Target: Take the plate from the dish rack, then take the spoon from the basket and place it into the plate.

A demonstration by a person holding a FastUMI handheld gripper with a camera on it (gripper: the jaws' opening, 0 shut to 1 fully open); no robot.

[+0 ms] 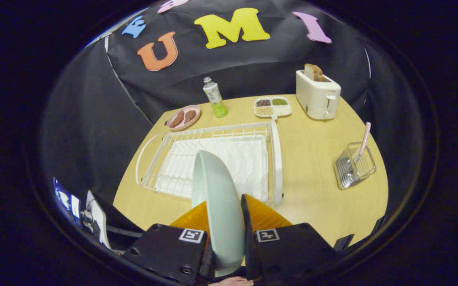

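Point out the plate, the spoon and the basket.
plate (217,198): gripper view, its pale back, held on edge between the jaws.
spoon (364,138): gripper view, its pink handle.
basket (352,169): gripper view, its wire front wall.

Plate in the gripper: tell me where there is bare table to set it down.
The gripper is shut on the plate. Bare table lies between the dish rack and the spoon basket, and ahead of the toaster. The back edge is crowded: bottle, pink dish, divided tray.
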